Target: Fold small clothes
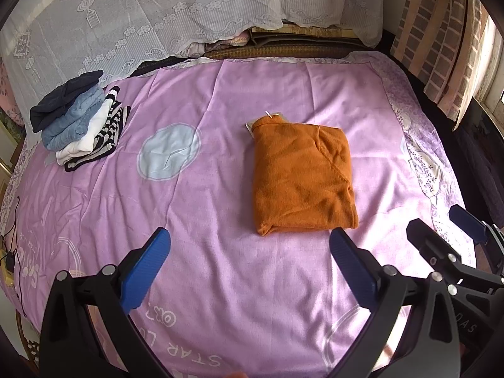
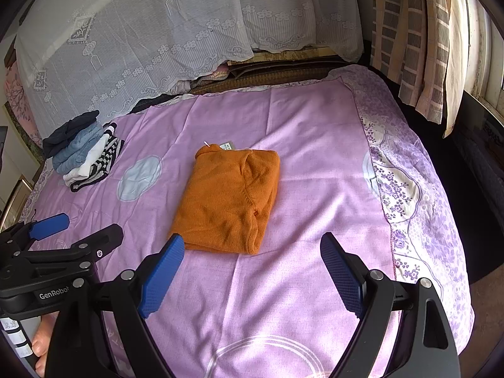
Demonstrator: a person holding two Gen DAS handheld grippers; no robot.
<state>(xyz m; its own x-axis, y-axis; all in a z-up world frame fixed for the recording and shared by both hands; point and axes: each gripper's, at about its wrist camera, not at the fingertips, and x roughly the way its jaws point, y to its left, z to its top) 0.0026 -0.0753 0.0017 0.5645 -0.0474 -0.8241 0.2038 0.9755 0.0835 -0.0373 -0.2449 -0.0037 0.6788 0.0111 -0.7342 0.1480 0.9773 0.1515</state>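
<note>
An orange knitted sweater (image 1: 302,173) lies folded into a neat rectangle a little right of centre in the left wrist view, and near the centre of the right wrist view (image 2: 228,198), flat on a pink bedsheet (image 1: 220,252). A small paper tag (image 1: 271,115) pokes out beside its collar at the upper edge of the fold. Nothing touches the sweater; both grippers are apart from it, toward the bottom of each frame. The left gripper (image 1: 250,239) holds its blue-padded fingers spread wide over bare sheet, with nothing between them, its right finger tip close to the sweater's lower right corner. The right gripper (image 2: 252,242) likewise has its fingers wide apart and empty, its left finger tip near the sweater's lower left edge. Each gripper shows in the other's view, at the lower right and the lower left. A person's fingers (image 2: 39,343) show at the lower left edge of the right wrist view. In the upper left of both frames sits a stack of folded clothes (image 1: 75,119): dark navy on top, then light blue, white, and a black-and-white striped piece at the bottom. A pale blue circle (image 1: 168,151) is printed on the sheet between the stack and the sweater. White lace fabric (image 1: 157,15) drapes across the top, and a checked curtain (image 2: 415,37) hangs at the upper right.
</note>
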